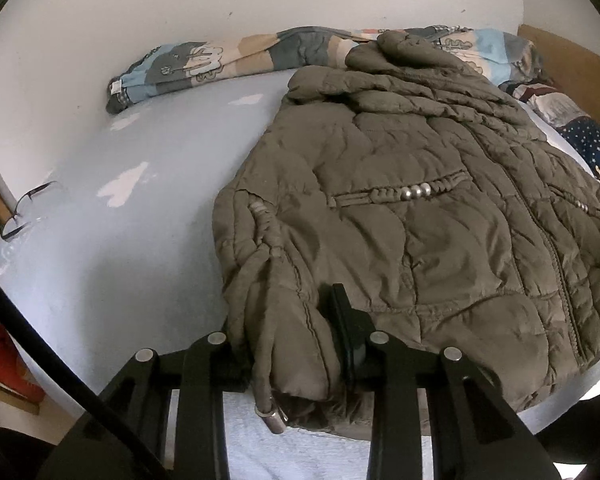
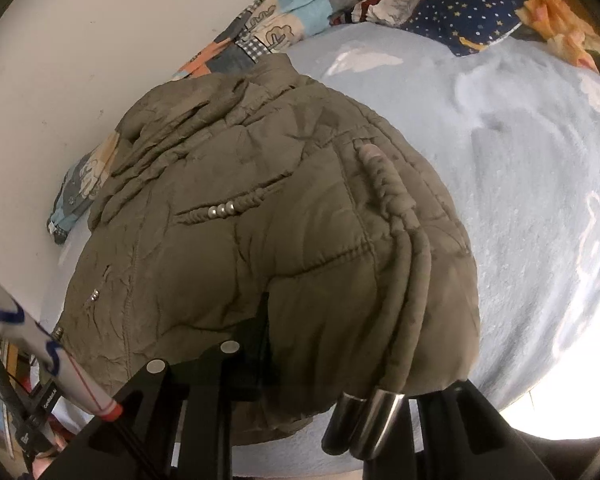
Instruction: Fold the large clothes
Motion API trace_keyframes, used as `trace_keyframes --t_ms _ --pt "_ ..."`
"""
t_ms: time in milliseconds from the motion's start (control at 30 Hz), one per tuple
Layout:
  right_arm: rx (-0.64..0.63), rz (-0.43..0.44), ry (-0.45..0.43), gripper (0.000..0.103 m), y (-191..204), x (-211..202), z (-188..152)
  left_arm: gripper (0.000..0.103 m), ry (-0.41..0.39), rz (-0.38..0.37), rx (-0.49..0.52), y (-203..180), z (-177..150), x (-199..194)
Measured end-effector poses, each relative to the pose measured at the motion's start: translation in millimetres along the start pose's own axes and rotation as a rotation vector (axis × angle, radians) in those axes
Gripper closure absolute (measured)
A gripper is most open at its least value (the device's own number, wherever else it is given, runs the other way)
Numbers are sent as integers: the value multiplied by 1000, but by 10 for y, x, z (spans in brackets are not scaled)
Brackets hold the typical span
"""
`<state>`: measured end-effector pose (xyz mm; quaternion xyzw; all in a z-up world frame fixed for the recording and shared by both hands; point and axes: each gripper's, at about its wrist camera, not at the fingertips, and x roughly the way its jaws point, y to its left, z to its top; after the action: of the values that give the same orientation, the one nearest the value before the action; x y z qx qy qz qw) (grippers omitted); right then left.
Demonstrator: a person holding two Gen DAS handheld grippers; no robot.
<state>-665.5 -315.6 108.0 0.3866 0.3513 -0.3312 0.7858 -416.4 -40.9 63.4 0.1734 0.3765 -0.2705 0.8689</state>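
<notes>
Both tongs, left gripper (image 1: 296, 340) and right gripper (image 2: 324, 364), pinched tight on the near bottom corners of the puffy jacket (image 1: 420, 208), ready for folding it over.

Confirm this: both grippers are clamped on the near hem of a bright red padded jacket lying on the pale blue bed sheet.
Wrong on the colour. The jacket is olive-brown, not red, as both wrist views show. The rest stands: the left gripper and the right gripper each pinch its near hem, and it lies on the pale blue sheet.
</notes>
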Motion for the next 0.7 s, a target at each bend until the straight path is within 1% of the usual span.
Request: trace_keyframes --t_ms 333,533,700 --pt "-16 -21 0 77 62 7 1 72 -4 7 13 -9 -4 -3" --pt "-29 -29 -6 77 83 3 -2 74 -11 0 15 -1 -3 -19" --pt "-70 -54 -19 77 136 -13 -5 74 -14 9 29 -17 -1 -17"
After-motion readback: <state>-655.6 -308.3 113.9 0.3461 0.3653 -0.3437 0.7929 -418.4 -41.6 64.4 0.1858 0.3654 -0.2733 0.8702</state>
